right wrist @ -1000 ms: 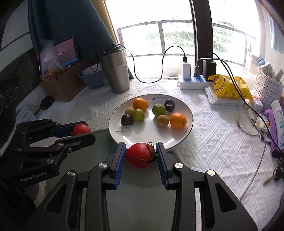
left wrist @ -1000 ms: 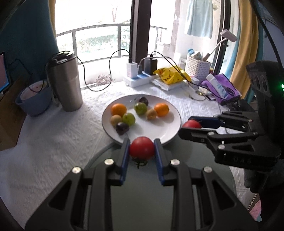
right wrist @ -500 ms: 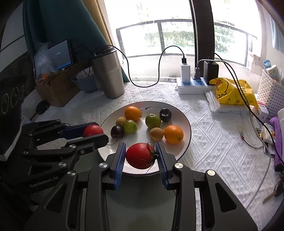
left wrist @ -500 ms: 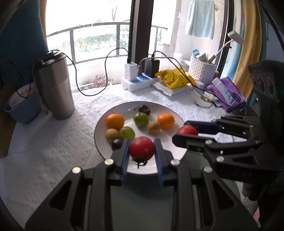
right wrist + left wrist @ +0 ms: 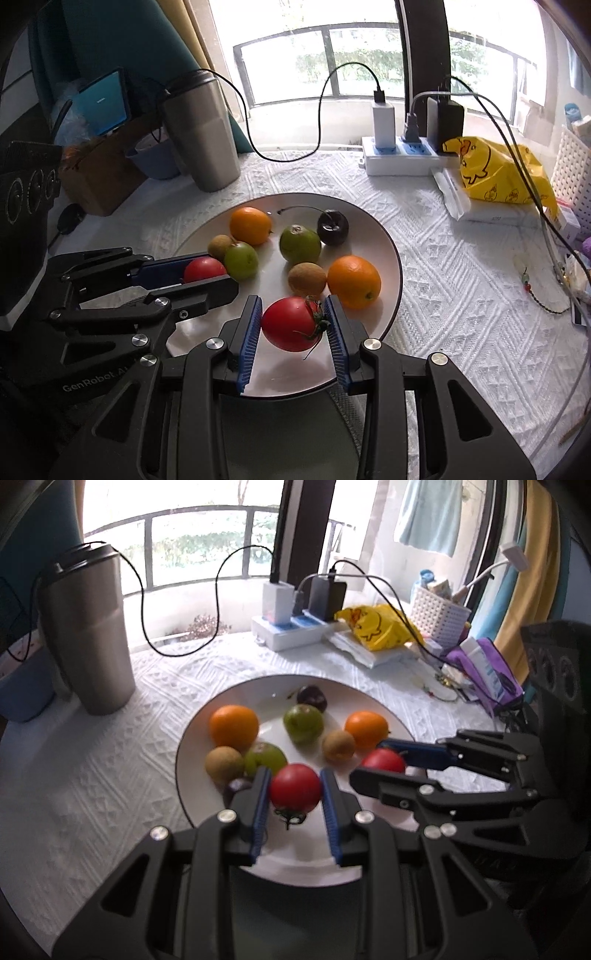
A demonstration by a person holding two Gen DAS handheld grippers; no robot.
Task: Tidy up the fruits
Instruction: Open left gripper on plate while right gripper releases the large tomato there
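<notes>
A white plate (image 5: 369, 864) (image 5: 391, 254) on the table holds two oranges (image 5: 233, 726) (image 5: 354, 281), two green fruits (image 5: 303, 723) (image 5: 300, 243), brown kiwis (image 5: 338, 745) and dark plums (image 5: 333, 227). My left gripper (image 5: 295, 794) is shut on a red tomato (image 5: 294, 788), stem down, over the plate's near left part. My right gripper (image 5: 291, 325) is shut on a larger red tomato (image 5: 290, 324), stem to the right, over the plate's near edge. Each gripper with its tomato also shows in the other view: the right tomato (image 5: 382, 762), the left tomato (image 5: 204, 269).
A steel tumbler (image 5: 86, 635) stands left of the plate. Behind it lie a power strip with chargers (image 5: 402, 157) and a black cable. A yellow bag (image 5: 495, 173), a white basket (image 5: 439, 614) and a purple pouch (image 5: 487, 672) crowd the right side. A blue bowl (image 5: 20, 690) sits far left.
Both grippers have moved forward and down from the table's near edge to over the plate, each still holding its tomato. The plate's fruits have not moved.
</notes>
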